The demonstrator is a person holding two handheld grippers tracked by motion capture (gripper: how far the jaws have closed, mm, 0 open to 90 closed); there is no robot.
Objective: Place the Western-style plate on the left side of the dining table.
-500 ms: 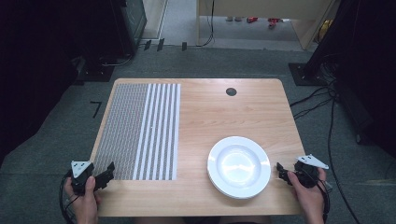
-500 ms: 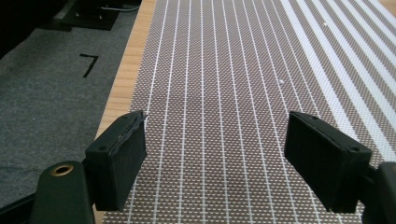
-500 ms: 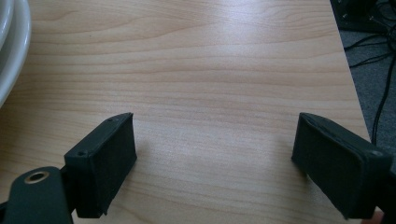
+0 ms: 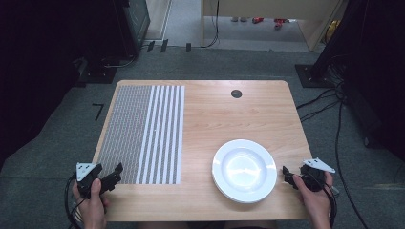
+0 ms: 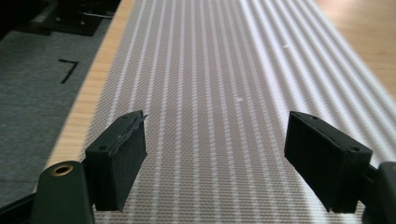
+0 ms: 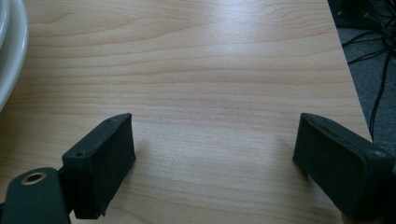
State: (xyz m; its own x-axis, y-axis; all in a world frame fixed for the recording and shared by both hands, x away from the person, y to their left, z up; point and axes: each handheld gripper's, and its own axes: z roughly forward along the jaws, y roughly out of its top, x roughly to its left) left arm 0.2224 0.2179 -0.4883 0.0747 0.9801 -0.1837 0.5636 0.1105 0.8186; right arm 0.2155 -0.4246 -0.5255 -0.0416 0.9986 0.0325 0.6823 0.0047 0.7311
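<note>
Leftmost, the left gripper (image 4: 111,175) hovers at the near left corner of the table (image 4: 215,114), its jaws standing wide apart with nothing between them. Just ahead of it lies the striped placemat (image 4: 143,133), flat on the left part of the tabletop; in the left gripper view the woven mat (image 5: 210,84) runs away beneath the open jaws. By its look it is thin, light and floppy, so it would probably sag if lifted by one point; the near edge or a corner seems the sensible place to pinch it, with the lower jaw slid under the hem.

Further right, the white plate (image 4: 244,170) sits on the near right part of the table, apparently the top of a small stack. It looks glazed, stiff, fairly heavy and breakable, and likely slippery; the rim is the only part thin enough for the jaws, and a firm, level hold there would suit it.

Rightmost, the right gripper (image 4: 288,174) rests just beside the plate's right rim, apart from it, jaws likewise spread and empty over bare wood in the right gripper view, where the plate's edge (image 6: 9,51) shows at the left.
</note>
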